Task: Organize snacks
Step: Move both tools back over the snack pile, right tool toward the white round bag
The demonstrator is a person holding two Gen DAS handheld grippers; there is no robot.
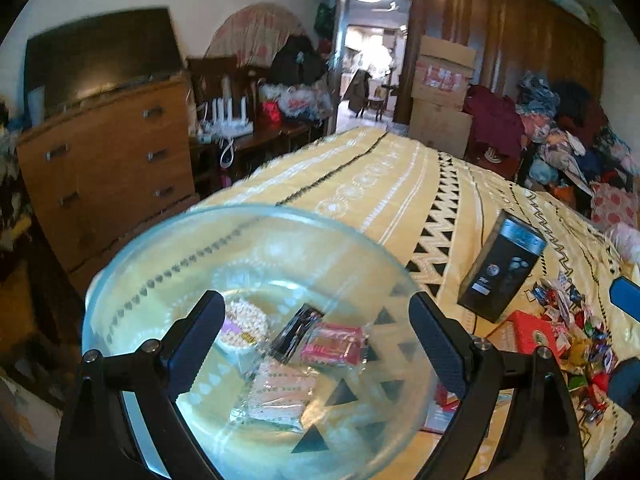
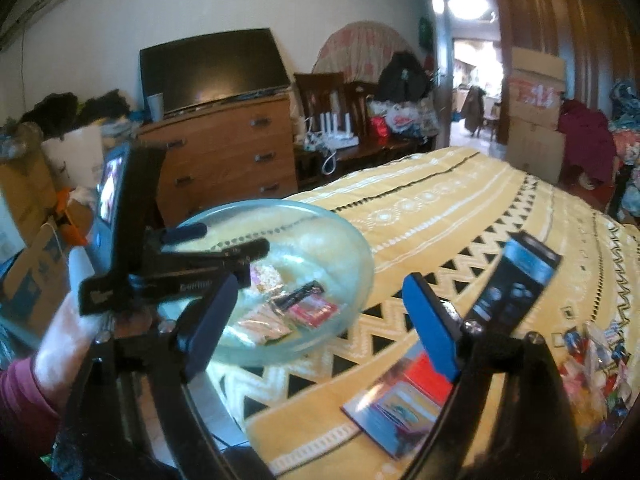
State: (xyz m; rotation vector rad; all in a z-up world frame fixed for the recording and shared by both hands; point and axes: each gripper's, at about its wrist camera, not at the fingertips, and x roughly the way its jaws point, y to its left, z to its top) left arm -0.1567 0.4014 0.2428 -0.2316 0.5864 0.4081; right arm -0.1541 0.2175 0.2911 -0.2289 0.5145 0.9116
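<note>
Your left claw [image 1: 316, 344] stands wide around the glass bowl [image 1: 168, 264], not visibly pinching it; your right claw [image 2: 320, 320] gapes empty. The bowl is rigid, slick and breakable, so take its rim. Four light, crinkly snack packets [image 1: 332, 344] lie inside. Farther right on the bed [image 1: 380, 184]: one red box [image 1: 528, 332], one dark box [image 1: 500, 268], a candy heap [image 1: 576, 340].

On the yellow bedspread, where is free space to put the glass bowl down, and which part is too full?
Free: the wide patterned stretch of bedspread beyond the glass bowl and left of the black box, up to the far edge. Crowded: the near right side, with the red box and the heap of wrapped snacks.
</note>
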